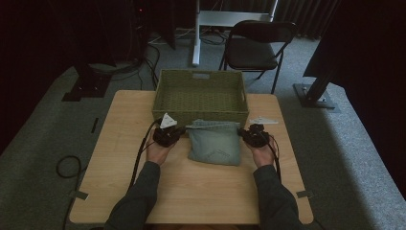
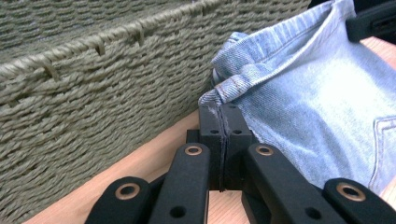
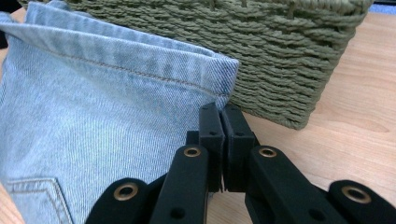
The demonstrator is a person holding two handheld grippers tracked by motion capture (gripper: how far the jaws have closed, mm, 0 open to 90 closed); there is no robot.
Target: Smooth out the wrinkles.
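Both claws pinch the folded jeans [image 1: 214, 143] — one per corner.

1. High view is dim, corners sinking into black, and the table [image 1: 191, 191] is evenly, softly lit.
2. Both gripper views are brighter.
3. The nearest black links blur out of focus.

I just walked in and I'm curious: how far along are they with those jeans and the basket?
Done: the jeans lie folded on the table. In hand: the left gripper and right gripper are each clamped on a corner nearest the basket. Left: probably lifting them into the basket, which looks empty.
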